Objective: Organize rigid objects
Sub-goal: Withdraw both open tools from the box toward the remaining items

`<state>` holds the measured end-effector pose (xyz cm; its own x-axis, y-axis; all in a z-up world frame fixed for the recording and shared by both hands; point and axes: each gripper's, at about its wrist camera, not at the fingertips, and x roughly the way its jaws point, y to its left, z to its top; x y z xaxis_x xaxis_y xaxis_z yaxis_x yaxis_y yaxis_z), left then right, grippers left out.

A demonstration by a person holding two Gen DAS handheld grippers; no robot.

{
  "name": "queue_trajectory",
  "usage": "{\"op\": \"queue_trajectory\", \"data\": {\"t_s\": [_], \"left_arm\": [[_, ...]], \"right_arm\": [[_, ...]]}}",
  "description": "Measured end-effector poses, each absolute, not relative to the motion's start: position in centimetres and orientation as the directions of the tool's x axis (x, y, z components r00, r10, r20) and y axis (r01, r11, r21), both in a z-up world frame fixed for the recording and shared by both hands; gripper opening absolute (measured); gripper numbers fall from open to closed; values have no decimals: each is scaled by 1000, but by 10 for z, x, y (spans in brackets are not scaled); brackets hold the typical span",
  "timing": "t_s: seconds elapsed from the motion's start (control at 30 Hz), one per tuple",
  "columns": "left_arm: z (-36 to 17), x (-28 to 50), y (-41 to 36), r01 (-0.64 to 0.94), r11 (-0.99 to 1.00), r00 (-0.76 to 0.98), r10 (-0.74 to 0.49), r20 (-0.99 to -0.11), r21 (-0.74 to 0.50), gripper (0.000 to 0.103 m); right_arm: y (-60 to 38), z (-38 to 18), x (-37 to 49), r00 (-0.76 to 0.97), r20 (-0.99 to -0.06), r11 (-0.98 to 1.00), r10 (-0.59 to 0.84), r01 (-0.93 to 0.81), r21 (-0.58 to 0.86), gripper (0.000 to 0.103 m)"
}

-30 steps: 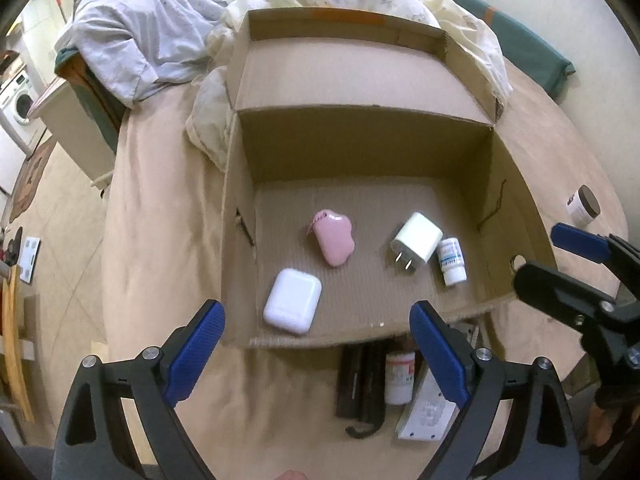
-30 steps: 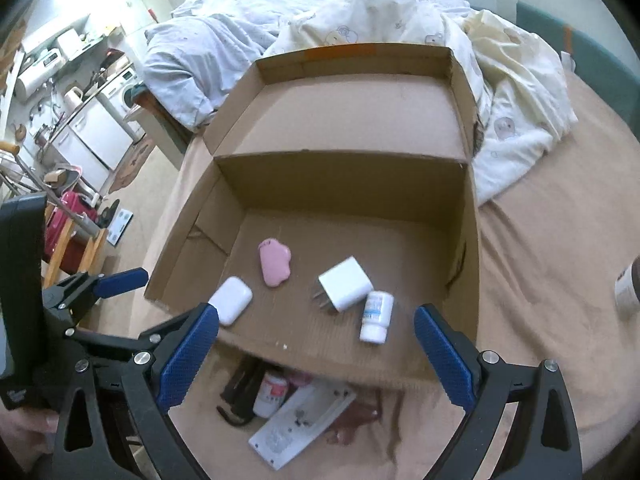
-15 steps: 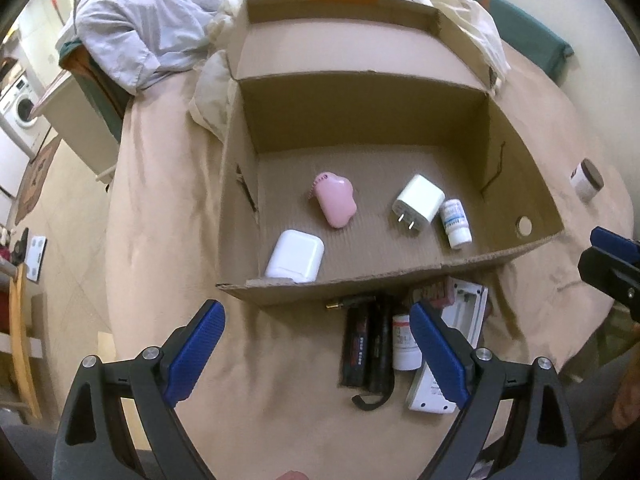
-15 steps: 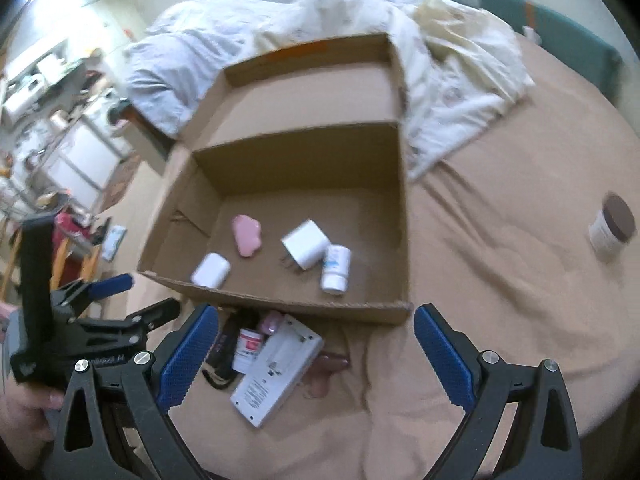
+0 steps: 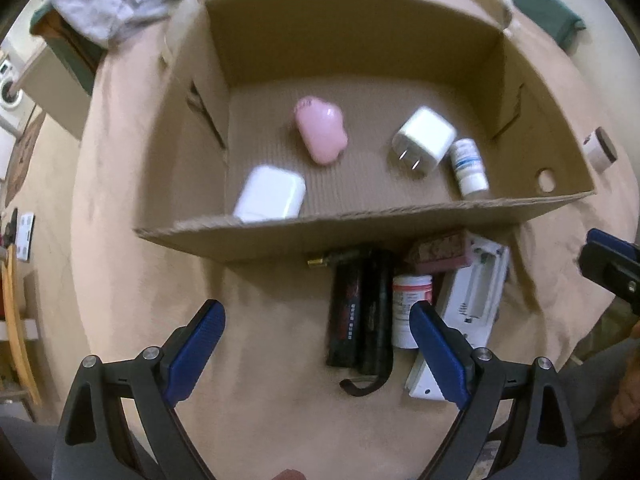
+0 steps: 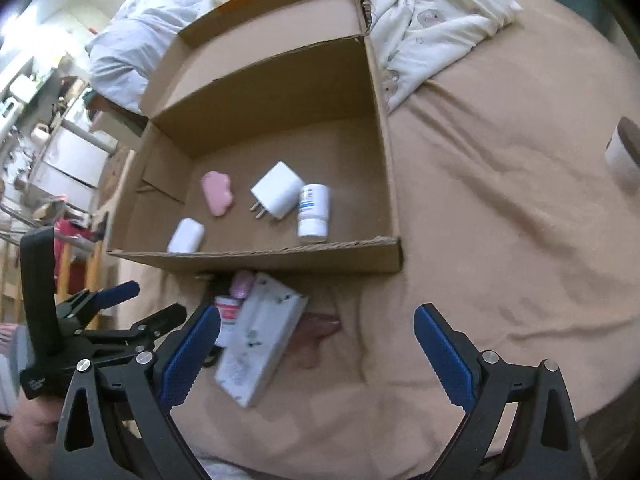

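With both sets of fingers spread wide and empty, the left gripper (image 5: 316, 356) hangs over the black battery packs (image 5: 360, 312) — stiff, light, probably slick, best pinched across their narrow width. They lie on the bed (image 5: 132, 160), against the near wall of the cardboard box (image 5: 360, 236). The right gripper (image 6: 318, 356) hovers beside the white remote (image 6: 260, 340).

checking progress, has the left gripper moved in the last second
Yes. The left gripper has come down and back from the cardboard box toward the black items lying outside its near wall.
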<state>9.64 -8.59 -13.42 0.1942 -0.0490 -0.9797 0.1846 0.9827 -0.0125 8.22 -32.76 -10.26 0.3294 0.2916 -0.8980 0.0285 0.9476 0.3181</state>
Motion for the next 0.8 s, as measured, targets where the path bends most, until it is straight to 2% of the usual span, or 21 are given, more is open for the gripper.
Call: {"op": "queue_trajectory", "data": {"t_s": [0.13,0.3,0.37,0.8], "left_arm": [[-152,104,-77,124,992,138,-47,-989,-30,77],[-164,106,-83,153,988,111,-25,-993,-8,76],[-170,106,-87,162,987,105,-4,-994,13,69],[-179,115,-82,129,991,68,-38,-997,-29,70]], "right_arm": [[-325,-102,82,330,-893,943,307,20,332,103],[-322,-103,84,321,-889,938,326,9,347,103],[-321,-104,84,316,-890,938,328,6,347,103],[-314,-106,84,297,-898,941,325,-9,338,103]]}}
